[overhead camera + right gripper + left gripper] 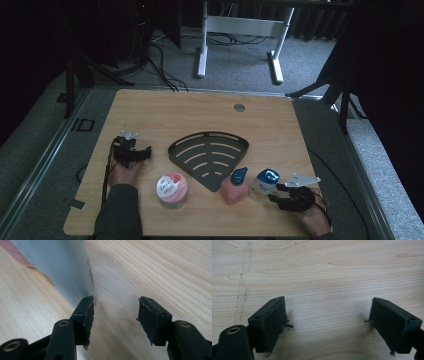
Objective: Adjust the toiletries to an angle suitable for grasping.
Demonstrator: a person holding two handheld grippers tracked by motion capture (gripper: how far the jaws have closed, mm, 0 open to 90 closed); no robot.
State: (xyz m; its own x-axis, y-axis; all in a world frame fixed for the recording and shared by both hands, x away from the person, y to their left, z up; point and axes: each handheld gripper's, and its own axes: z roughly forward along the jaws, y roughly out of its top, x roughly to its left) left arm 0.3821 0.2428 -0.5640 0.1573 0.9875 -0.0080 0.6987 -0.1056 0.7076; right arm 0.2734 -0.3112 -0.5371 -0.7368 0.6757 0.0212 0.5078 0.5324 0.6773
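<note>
**Right claw lines up beside the blue-capped bottle**

The right claw (pixel 281 192) lies low on the pale wooden bench (pixel 150 112), pointing at the small clear bottle with the blue cap (pixel 264 184), which stands upright near the front edge, just right of a squat pink bottle with a dark blue nozzle (pixel 235 186). In the right gripper view the jaws stand spread with only bare wood between them, and the bottle's blurred grey wall (pixel 65 270) rises just beyond the left-hand jaw. So the claw looks off to one side of the bottle and grips nothing; it would need to shift across before closing.

The left claw (pixel 145 153) rests on the bench well apart from the work, its jaws wide open over empty wood grain, probably parked to stay out of the way.

A black fan-shaped slotted rack (pixel 210 155) sits mid-bench behind the bottles, the likely place for them. A round clear tub with a pink-and-white lid (pixel 172 189) stands to its front left.
</note>
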